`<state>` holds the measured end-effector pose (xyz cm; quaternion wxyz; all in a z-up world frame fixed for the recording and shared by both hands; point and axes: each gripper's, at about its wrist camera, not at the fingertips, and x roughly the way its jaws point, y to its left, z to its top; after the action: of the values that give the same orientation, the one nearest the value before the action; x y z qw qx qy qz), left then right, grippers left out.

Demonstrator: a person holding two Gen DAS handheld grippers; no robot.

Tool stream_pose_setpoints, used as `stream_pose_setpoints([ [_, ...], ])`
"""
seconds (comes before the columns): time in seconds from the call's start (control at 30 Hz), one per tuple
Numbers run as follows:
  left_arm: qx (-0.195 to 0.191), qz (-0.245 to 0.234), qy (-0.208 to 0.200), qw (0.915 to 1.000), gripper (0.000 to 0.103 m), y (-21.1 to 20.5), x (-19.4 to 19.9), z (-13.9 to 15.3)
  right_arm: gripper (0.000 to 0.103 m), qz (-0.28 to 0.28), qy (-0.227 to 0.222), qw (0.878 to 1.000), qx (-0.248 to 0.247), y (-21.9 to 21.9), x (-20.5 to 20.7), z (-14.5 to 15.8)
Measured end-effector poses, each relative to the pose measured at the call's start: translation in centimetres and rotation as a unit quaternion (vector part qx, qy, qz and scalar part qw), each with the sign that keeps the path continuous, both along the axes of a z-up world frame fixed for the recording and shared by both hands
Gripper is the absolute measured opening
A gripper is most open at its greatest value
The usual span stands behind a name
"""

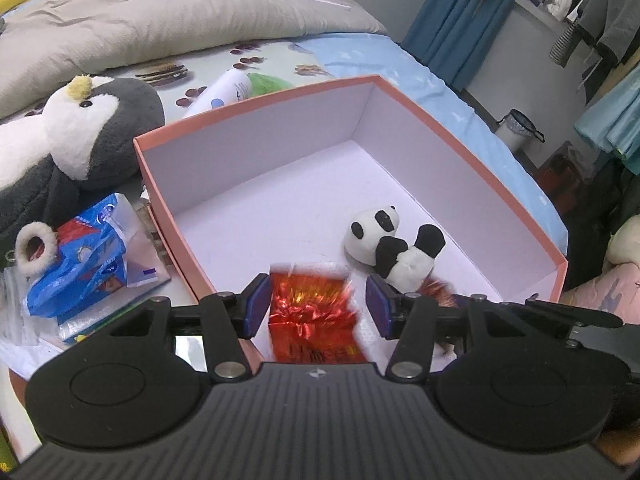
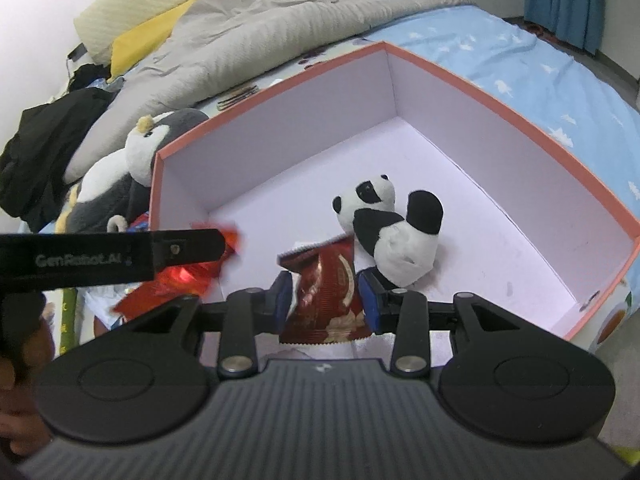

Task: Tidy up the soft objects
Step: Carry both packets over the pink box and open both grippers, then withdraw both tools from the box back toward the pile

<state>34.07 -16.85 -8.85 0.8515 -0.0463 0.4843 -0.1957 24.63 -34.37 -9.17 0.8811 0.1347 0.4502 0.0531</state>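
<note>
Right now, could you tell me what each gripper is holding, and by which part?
Right gripper pinches a dark red packet across its middle. Left gripper straddles a shiny red packet; grip unclear.

Salmon-pink box (image 1: 472,148), black-and-white panda (image 1: 394,246), shiny red packet (image 1: 312,312).

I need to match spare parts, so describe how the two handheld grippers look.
Both are alike: the left gripper and the right gripper have a black ribbed plastic body, two round black side discs, black linkage bars with silver rivets, and blue finger pads. White "GenRobot.AI" lettering marks the left gripper's side, seen from the right wrist.
</note>
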Motion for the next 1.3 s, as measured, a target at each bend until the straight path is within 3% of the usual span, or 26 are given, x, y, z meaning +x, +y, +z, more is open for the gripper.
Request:
stream_pose_setpoints([
  [0.3, 0.002, 0.000, -0.035, 0.9994, 0.058, 0.7, -2.4, 2.3, 0.042, 0.000, -0.017, 1.000, 0.000, 0.3, -1.8, 1.6],
  [0.67, 0.002, 0.012, -0.079, 0.9968, 0.058, 3.3, -8.9, 5.4, 0.042, 0.016, -0.057, 0.998, 0.006, 2.0, -6.6, 4.3],
  [1.3, 0.002, 0.047, -0.122, 0.9914, 0.058, 8.6, -18.4, 7.4, 0.042, 0.043, -0.098, 0.994, 0.004, 4.9, -13.6, 6.1],
])
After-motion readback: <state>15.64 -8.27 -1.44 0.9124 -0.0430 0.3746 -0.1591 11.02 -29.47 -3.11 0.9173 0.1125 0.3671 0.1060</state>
